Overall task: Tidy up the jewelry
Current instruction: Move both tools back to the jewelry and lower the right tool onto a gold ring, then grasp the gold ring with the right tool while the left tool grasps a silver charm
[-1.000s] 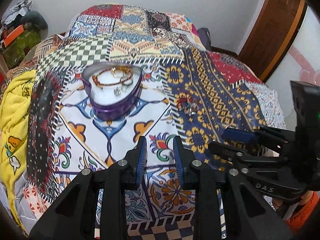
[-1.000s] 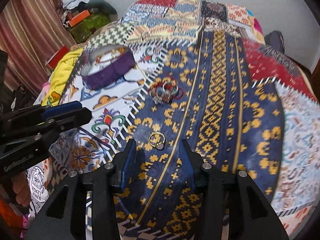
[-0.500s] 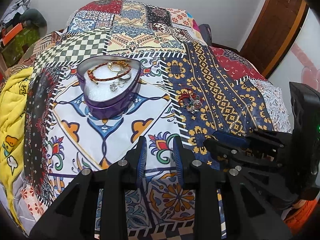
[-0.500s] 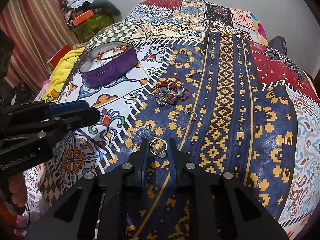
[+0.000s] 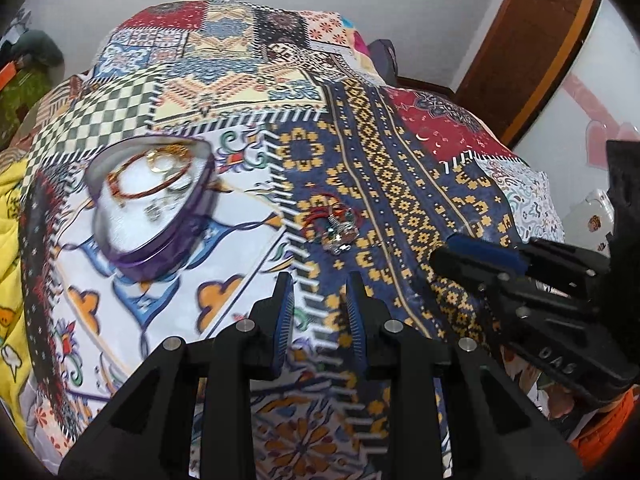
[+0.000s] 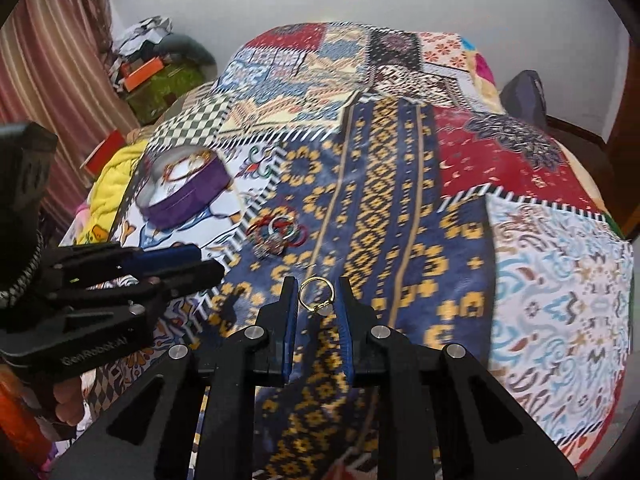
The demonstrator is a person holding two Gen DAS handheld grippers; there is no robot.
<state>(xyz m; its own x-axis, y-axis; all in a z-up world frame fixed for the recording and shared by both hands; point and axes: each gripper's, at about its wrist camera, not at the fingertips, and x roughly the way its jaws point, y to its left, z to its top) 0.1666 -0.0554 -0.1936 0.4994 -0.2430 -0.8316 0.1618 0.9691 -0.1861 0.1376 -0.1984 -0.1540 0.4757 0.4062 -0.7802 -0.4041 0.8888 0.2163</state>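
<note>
Right tool (image 6: 318, 300): fingers are sitting at a narrow gap, with a gold ring (image 6: 315, 292) between the blue pads (image 6: 291, 316). The ring is thin, standing upright, with a small ornament at its lower edge. Can't tell whether the pads are actually touching it: small gaps are showing on both sides, so the grip is unclear. The ring is appearing above the navy-and-yellow patch of the patchwork bedspread (image 6: 400, 208).

Left tool (image 5: 320, 312): fingers are parted at a narrow gap, nothing between them, hovering over the bedspread's white-to-navy seam.

Further out, a pile of tangled jewelry (image 6: 278, 232) is lying on the navy patch: red loops, a silver ring, small mixed beads. It's sitting ahead and left of the right tool, well apart from the gold ring.

Beyond it on the white patch, a purple heart-shaped box (image 5: 148, 200) is standing open, white inside. It's holding a reddish bead bracelet (image 5: 150, 178) and some gold pieces, blurred.

A yellow blanket (image 5: 10, 240) is hanging at the bed's left edge.
</note>
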